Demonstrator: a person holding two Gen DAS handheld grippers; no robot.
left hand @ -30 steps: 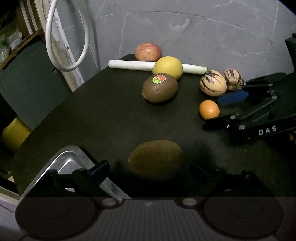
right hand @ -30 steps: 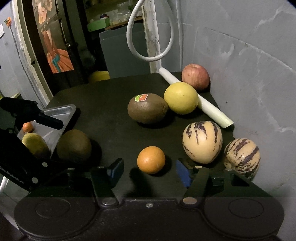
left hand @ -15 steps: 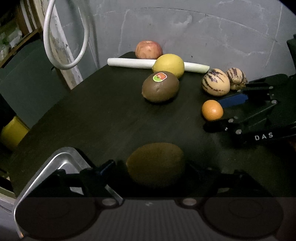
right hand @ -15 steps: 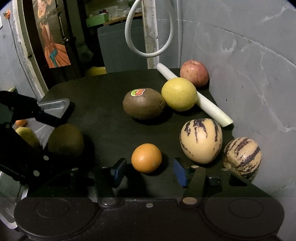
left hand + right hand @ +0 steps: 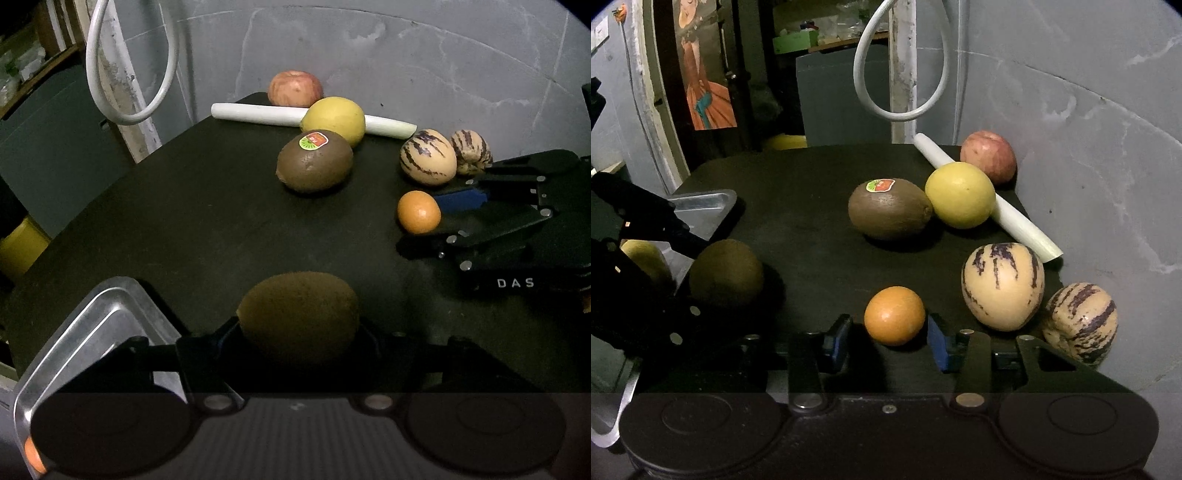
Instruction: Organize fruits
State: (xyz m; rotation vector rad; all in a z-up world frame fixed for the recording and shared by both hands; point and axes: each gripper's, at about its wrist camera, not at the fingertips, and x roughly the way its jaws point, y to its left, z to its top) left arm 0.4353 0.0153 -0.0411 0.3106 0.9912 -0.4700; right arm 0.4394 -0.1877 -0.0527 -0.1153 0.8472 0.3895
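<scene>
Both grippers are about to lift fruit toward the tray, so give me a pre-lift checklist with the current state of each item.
1. Left gripper straddles the plain kiwi; jaws have just been closing: ok.
2. Left pads pressing on the kiwi: cannot tell, contact lies in shadow.
3. Right gripper has the small orange between its blue pads; jaws have just been closing: ok.
4. Right pads touching the orange: not ok, a gap shows on each side.
5. Striped melon clear of the right gripper's outer finger: ok, apart.
6. Metal tray has bare space: ok.
</scene>
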